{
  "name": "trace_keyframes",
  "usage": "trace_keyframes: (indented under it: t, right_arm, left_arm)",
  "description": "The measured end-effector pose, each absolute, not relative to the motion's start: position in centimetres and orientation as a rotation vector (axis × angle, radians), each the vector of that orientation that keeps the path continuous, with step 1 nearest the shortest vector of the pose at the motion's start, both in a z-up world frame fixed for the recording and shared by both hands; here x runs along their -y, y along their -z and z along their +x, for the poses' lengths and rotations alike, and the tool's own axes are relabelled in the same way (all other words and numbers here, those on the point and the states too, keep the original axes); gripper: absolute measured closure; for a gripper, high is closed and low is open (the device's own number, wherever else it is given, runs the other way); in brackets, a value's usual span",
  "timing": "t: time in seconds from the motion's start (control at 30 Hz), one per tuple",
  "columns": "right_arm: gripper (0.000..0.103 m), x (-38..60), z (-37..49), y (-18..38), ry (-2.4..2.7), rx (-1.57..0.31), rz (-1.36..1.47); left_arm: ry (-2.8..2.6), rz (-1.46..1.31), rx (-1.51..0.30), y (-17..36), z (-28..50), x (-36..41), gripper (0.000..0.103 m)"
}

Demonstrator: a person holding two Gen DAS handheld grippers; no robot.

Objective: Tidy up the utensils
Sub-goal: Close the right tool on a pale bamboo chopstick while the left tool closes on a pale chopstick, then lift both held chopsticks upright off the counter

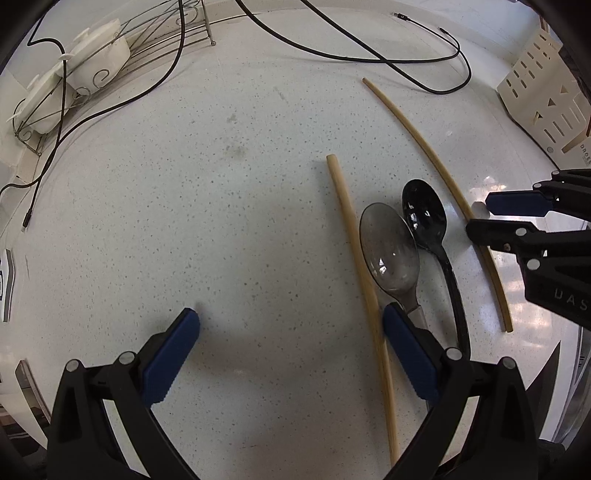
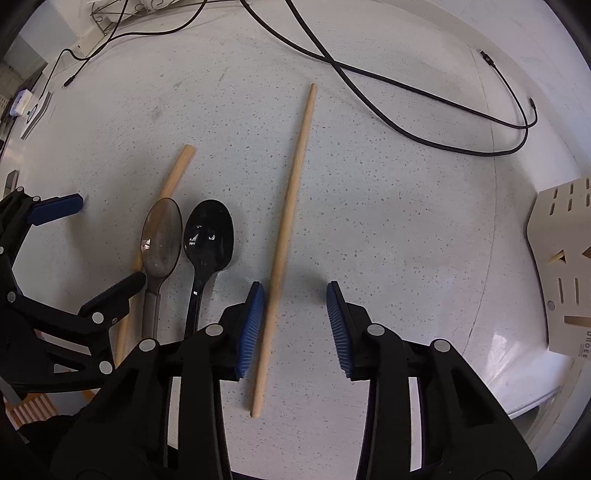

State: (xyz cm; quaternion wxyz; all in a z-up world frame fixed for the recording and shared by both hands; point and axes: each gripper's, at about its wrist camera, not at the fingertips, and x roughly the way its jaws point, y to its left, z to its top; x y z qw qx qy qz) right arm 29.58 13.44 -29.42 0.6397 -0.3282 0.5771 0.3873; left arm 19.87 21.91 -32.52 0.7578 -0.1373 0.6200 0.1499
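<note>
Two wooden chopsticks and two spoons lie on the white speckled counter. My right gripper point(image 2: 295, 317) points down, open, astride the longer chopstick point(image 2: 284, 236); that stick lies close by the left blue pad point(image 2: 251, 325), and the right pad stands well apart from it. The black spoon point(image 2: 208, 236) and the grey translucent spoon point(image 2: 162, 240) lie side by side just to the left. My left gripper point(image 1: 291, 321) is wide open over bare counter. The other chopstick point(image 1: 351, 229) runs just inside its right finger point(image 1: 402, 343), which covers the grey spoon's point(image 1: 389, 251) handle.
A cream slotted utensil holder point(image 2: 565, 269) lies at the right edge. Black cables point(image 2: 406, 92) loop across the far counter. A wire dish rack point(image 1: 159, 33) holding white bowls point(image 1: 99, 55) stands far left. The counter edge curves past at lower right.
</note>
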Motion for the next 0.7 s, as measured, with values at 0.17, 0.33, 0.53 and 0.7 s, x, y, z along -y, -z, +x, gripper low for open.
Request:
trace_keyframes:
  t: [0.17,0.33,0.53,0.7]
  right_arm:
    - [0.096,-13.0,31.6,29.6,-0.873,-1.336,-0.725]
    - [0.097,-12.9,32.5,29.8,-0.888,-1.366,-0.690]
    - [0.097,-11.5,33.8,30.2,-0.896,-1.381,-0.656]
    - [0.097,-10.7,34.6,30.1,-0.897,-1.388,-0.626]
  left_arm:
    - [-0.302,-0.288,-1.383,31.8,21.2,-21.7,0.015]
    - [-0.275,-0.266,-1.401,30.9,21.8,-20.3,0.039]
    - [-0.264,-0.253,-1.431,30.4,21.8,-19.1,0.081]
    - [-0.269,-0.293,-1.428,30.5,21.8,-19.3,0.097]
